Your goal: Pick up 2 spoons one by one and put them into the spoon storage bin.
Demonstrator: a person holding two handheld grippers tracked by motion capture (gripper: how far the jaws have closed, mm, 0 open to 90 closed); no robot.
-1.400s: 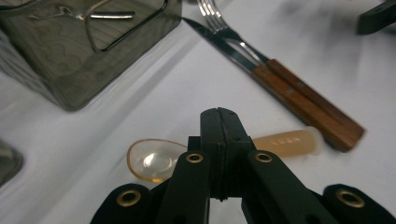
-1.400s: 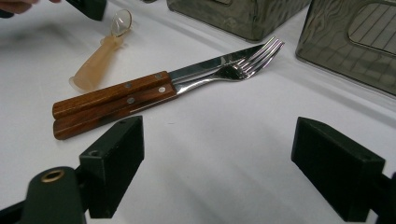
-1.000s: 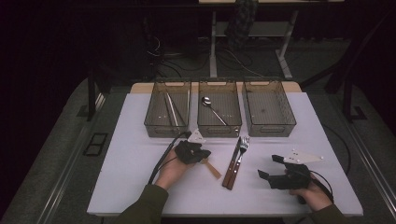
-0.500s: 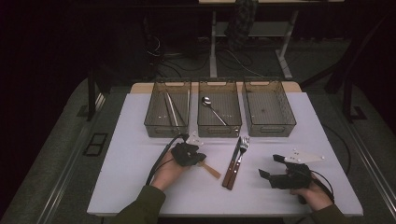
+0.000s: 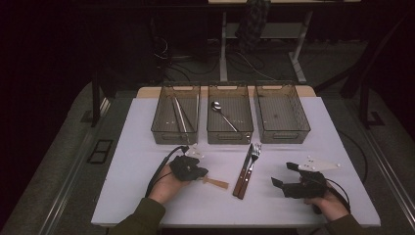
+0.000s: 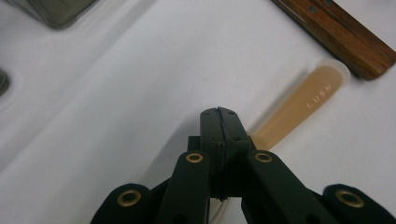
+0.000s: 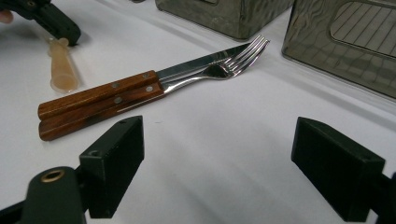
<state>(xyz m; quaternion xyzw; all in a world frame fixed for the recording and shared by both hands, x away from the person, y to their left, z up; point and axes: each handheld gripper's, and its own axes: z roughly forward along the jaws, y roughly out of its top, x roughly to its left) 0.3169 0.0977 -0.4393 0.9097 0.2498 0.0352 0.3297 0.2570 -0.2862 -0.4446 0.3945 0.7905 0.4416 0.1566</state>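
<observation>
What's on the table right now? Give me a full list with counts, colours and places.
Bins: 3, clear smoky plastic, in a row at the table's far side.
Chopsticks: a pair, metal, in the left bin.
Spoon: 1, silver, in the middle bin.
Knife: 1, wooden handle and steel blade, table centre.
Fork: 1, wooden handle and steel tines, lying against the knife.
Plastic utensil: 1, translucent tan, flat on the table beside the knife handle, its near end at the left gripper's jaws.
Table: 1, white.
Left gripper: black, jaws together.
Right gripper: black, jaws wide apart, empty, near the fork.
</observation>
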